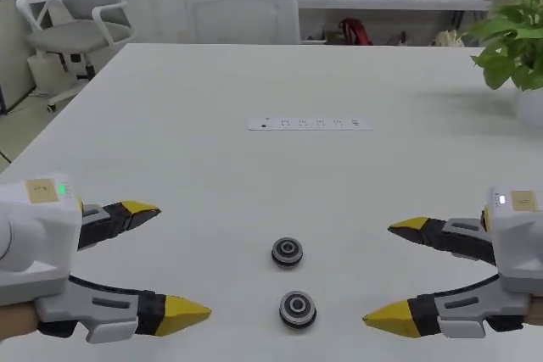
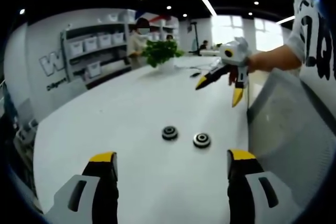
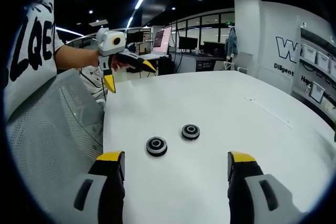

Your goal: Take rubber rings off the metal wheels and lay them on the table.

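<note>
Metal wheels, two of them, lie flat on the white table [image 1: 212, 108] close to its near edge, about midway between its left and right sides. In the head view the far wheel [image 1: 287, 252] sits just beyond the near wheel [image 1: 297, 309], apart from it, and each has a dark rubber ring around its rim. The left gripper [image 1: 170, 262] hovers left of them and the right gripper [image 1: 392, 273] right of them. Both have their yellow-tipped jaws spread wide, holding nothing, and both are well clear of the wheels. A flat white power strip [image 1: 310, 124] lies toward the middle of the table, and a green plant [image 1: 513, 36] stands at its far right corner.

In the left gripper view, that gripper's own jaws stand apart and empty. The far wheel [image 2: 169, 132] and the near wheel [image 2: 201, 140] lie ahead on the table between the jaws. Beyond them the right gripper [image 2: 219, 92] hangs over the table with its jaws spread.

In the right gripper view, its own jaws are likewise parted. The near wheel [image 3: 156, 146] and the far wheel [image 3: 190, 131] rest ahead of them, and the left gripper [image 3: 129, 77] is held beyond, spread wide.
</note>
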Available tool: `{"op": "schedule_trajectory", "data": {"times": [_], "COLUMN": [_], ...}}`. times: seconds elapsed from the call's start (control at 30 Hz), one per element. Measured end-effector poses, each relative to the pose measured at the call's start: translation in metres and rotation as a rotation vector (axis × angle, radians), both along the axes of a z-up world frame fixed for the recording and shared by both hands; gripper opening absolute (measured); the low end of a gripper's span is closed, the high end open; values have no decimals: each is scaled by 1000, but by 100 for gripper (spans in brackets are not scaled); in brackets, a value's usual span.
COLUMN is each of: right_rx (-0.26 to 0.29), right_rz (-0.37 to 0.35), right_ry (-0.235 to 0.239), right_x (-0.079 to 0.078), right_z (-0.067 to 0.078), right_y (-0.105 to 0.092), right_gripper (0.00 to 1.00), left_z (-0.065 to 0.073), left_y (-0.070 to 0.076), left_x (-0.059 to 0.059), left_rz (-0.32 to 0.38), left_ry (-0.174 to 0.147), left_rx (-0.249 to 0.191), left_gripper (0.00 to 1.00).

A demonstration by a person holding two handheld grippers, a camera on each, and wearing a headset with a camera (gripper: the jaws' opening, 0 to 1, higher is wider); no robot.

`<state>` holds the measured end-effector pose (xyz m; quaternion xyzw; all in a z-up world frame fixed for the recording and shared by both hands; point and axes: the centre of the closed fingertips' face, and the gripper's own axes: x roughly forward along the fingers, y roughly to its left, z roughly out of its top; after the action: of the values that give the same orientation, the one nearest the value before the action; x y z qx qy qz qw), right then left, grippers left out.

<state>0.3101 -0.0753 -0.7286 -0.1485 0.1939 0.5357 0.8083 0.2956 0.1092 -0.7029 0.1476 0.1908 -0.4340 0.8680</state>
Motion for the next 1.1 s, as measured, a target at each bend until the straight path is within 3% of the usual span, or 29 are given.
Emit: {"op": "schedule_trajectory", "data": {"times": [0.53,1.1], "right_rx": [-34,-65], "right_rz": [53,127], "right_ry": [4,18], "right_x": [2,-2], "right_z": [-10,-21], "right_y": [6,24], "right_gripper": [71,64], "left_z": [-9,-14], "left_y": [-10,-33], "left_x": [6,6], "left_rz": [-43,-109], "left_ry": [14,21], "left_rx": [24,39], "left_gripper": [83,77]}}
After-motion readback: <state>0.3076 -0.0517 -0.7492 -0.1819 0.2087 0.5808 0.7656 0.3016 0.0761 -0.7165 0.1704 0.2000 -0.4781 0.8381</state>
